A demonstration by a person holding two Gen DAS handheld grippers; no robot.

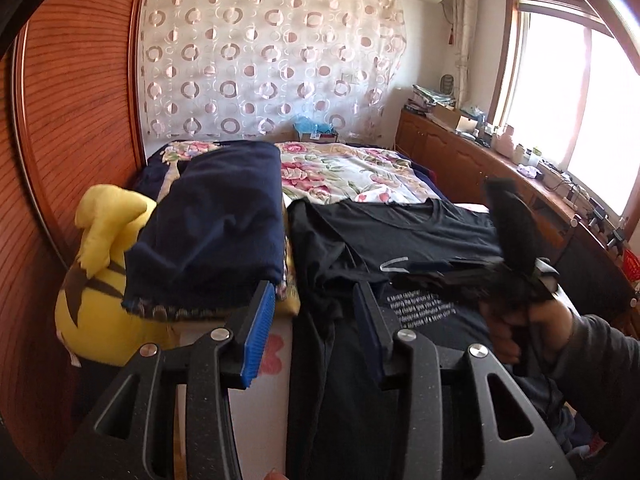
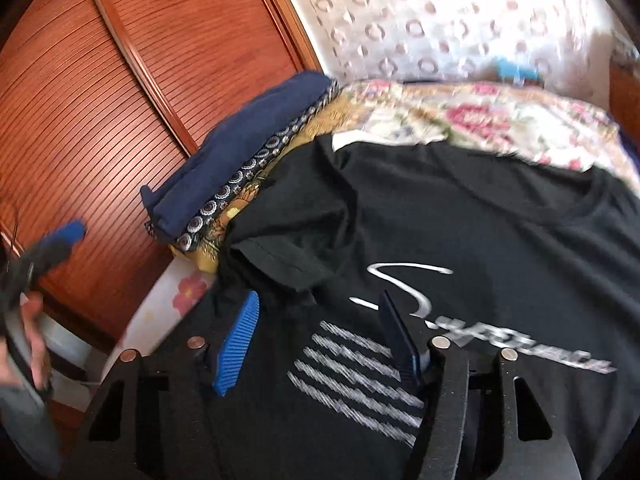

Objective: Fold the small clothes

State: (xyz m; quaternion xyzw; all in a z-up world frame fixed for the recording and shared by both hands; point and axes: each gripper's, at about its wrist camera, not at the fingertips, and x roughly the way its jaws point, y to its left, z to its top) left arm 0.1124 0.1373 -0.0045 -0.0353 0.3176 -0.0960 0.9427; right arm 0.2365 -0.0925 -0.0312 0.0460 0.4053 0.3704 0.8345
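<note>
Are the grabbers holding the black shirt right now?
No. Both hand-held grippers, left and right, are open above the black T-shirt, gripping nothing.

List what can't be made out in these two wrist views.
- Black T-shirt hem: cut off by the bottom edge behind the gripper bodies, both views.
- Shirt's small white print: motion-blurred in the right wrist view, too small in the left.
- Right gripper in the left wrist view: blurred, jaw gap unreadable there.
- Yellow plush toy: partly hidden by the folded navy garment.
</note>
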